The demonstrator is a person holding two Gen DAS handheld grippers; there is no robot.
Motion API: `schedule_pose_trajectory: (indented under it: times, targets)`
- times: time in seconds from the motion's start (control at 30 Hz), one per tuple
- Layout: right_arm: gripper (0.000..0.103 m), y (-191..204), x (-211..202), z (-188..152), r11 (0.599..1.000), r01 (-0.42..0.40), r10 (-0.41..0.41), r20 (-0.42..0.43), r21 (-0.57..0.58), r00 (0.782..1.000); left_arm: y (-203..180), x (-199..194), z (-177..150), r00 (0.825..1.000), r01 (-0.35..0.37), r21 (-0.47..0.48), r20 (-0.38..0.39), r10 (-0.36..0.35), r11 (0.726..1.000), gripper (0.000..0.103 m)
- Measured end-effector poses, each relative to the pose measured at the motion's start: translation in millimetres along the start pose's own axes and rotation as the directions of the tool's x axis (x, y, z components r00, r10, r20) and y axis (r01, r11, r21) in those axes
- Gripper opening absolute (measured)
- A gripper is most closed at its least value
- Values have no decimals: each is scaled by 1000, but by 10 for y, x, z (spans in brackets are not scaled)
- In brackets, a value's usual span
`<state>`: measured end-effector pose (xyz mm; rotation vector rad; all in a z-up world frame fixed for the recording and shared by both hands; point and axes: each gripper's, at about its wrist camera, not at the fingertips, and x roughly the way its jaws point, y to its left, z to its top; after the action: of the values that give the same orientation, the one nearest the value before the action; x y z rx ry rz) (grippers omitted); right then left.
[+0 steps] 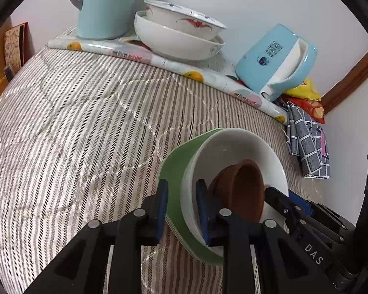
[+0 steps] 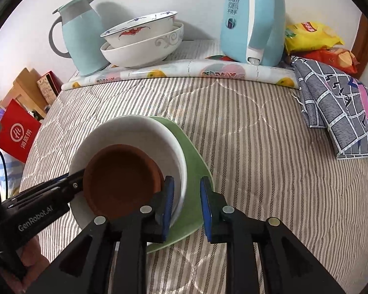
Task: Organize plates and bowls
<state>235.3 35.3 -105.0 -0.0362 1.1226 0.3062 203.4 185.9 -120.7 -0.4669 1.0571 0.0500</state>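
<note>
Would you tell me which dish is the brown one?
The small brown dish, nested inside the white bowl on the green plate; every other dish is white or green.

Both of your grippers are matte black linkage frames with round silver pivot pins at the joints. The left gripper [image 1: 181, 210] carries blue pads on the inner faces of its two fingers; so does the right gripper [image 2: 187, 208]. White lettering marks the bodies: "GenRobot.AI" on the left one, "DAS" on the right. Small silver screws sit near the fingertips.
</note>
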Motion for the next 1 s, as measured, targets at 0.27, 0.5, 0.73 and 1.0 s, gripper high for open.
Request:
schedule_pose_trajectory:
  times: [0.27,0.5,0.73,1.0]
  targets:
    - [37,-24,-267,-88,1000,26,-25,38,-5,999,-5,-305,-61,998,-19,-9,63,19,1000,46]
    - [50,-201,-769,-229,998,60,-64,118,34,991,-213,-608,-214,992,-27,25,121,24,999,47]
    - [64,-409,-1301,-514,988,142,-151,209,59,966,-621,-975,-489,981,-58,108,192,36,992,62]
    - [64,-671,-1708,-953,983,142,-166,226,119,960,-988,-1257,-902,970,-67,158,242,27,985,66]
